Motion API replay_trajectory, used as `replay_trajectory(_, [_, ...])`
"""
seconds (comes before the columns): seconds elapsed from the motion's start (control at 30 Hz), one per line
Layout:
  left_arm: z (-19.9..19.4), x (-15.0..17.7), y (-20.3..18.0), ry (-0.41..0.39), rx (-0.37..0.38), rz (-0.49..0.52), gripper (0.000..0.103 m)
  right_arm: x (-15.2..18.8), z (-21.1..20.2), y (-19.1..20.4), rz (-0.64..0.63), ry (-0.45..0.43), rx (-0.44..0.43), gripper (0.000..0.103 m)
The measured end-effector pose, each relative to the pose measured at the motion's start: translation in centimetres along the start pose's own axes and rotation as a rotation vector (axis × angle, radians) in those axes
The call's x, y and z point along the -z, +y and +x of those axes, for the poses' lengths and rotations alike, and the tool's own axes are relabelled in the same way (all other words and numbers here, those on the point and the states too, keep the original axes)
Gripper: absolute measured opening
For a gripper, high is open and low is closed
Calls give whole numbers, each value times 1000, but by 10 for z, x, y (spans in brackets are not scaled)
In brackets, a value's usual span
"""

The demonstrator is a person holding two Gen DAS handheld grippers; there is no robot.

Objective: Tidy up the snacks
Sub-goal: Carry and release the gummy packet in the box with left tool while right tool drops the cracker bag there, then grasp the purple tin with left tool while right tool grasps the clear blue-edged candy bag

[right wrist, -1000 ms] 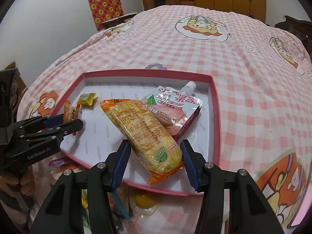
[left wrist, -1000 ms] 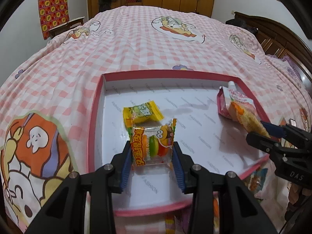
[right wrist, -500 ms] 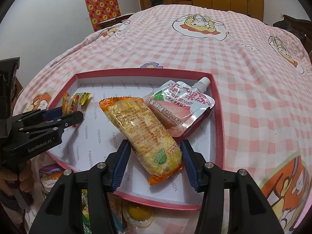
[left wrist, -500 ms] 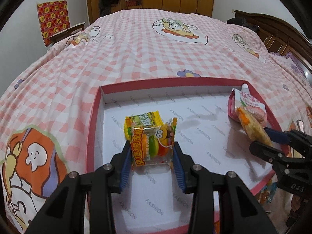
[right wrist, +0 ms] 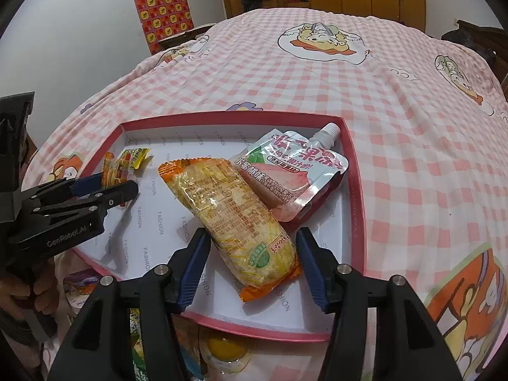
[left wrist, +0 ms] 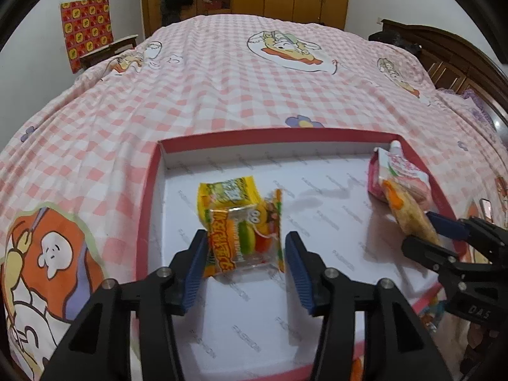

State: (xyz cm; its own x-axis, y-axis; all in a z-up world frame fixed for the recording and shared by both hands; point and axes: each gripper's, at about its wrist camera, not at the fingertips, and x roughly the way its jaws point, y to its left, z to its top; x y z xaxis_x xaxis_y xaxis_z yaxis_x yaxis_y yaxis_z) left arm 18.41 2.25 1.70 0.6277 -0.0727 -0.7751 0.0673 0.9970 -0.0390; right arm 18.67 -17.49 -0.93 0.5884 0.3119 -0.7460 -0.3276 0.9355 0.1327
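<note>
A shallow red-rimmed white tray (left wrist: pixel 149 197) (right wrist: pixel 355 190) lies on the pink checked bedspread. My left gripper (left wrist: pixel 246 238) (right wrist: pixel 119 182) is over its left half with its jaws opening. A burger gummy packet (left wrist: pixel 244 241) stands tilted between the pads, free of the right pad, leaning on a yellow candy packet (left wrist: pixel 227 193). My right gripper (right wrist: pixel 252 235) (left wrist: pixel 417 228) is at the tray's near right, jaws also opening. A long orange snack packet (right wrist: pixel 228 209) lies between its pads, its far end against a peach jelly pouch (right wrist: pixel 292 171) (left wrist: pixel 400 171).
Several loose snacks (right wrist: pixel 222 349) lie on the bed just below the tray's near rim. A hand (right wrist: pixel 38 289) holds the left gripper's handle. A chair with a red patterned cloth (right wrist: pixel 165 16) stands beyond the bed on the left, and a wooden headboard (left wrist: pixel 444 60) on the right.
Both pairs of jaws have widened. The burger packet has come free of the left gripper's right pad and tilted. The orange packet now rests on the tray and the pouch.
</note>
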Motion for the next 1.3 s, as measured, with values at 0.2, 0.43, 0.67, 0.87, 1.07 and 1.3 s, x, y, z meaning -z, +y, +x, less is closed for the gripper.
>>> replay_trajectory(0.2, [-10, 3, -4, -9, 23, 3, 63, 1, -8, 3, -6, -37, -13, 67])
replay_trajectory(0.43, [-32, 11, -8, -38, 51, 10, 65, 4, -25, 5, 3, -81, -47, 67])
replay_trajectory(0.67, [-50, 21, -10, -39, 60, 0, 66, 17, -37, 7, 18, -93, -82, 67])
replay_trajectory(0.87, [-64, 32, -8, -35, 82, -26, 66, 30, -48, 5, 43, -103, -103, 67])
replay_trajectory(1.07, [-79, 43, -9, -40, 102, -42, 66, 42, -59, 5, 58, -111, -108, 67])
replay_trajectory(1.3, [-87, 55, -19, -34, 107, 0, 67, 54, -68, 5, 71, -112, -115, 67])
